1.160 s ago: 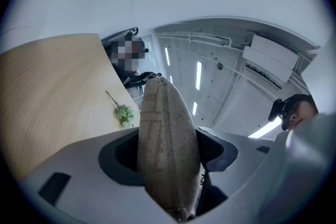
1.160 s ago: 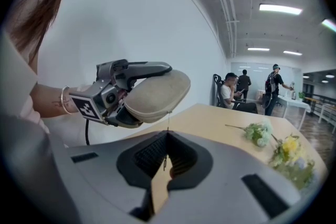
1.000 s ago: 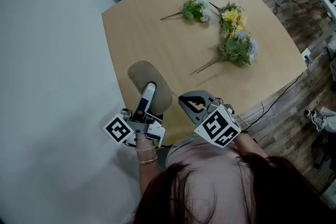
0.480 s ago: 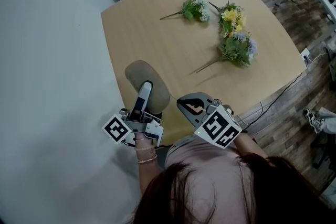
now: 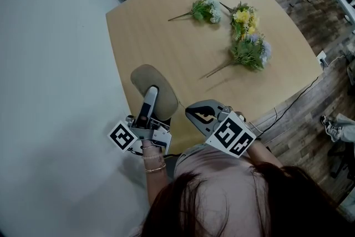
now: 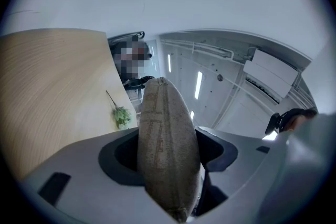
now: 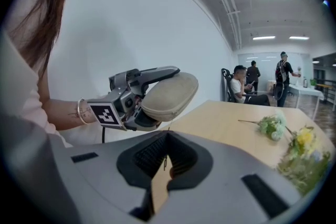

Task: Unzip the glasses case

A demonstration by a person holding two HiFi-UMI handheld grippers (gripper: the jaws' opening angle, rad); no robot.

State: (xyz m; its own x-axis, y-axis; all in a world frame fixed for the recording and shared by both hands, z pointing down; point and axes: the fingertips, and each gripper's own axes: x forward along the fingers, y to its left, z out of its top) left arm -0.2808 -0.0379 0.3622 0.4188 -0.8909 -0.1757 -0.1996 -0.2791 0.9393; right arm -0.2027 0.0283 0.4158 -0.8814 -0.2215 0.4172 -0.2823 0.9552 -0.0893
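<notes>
your left gripper [image 6: 168, 150] was clamped across the beige oval fabric-covered glasses case [image 5: 162, 84], holding it in the air over the near edge of the light wooden table [image 5: 183, 47]. your right gripper [image 7: 165, 157] sat just beside it, jaws pressed together on nothing. the case looked light, stiff-shelled and grippy. the zip pull on its seam was probably the place to pinch, though no view showed it.

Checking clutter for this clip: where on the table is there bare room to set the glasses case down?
Bare wood runs across the middle of the table, between the glasses case in the left claw and the flower bunches, and along the left edge. The near-right corner is free too. Crowded: the far right, where the three bunches lie.
</notes>
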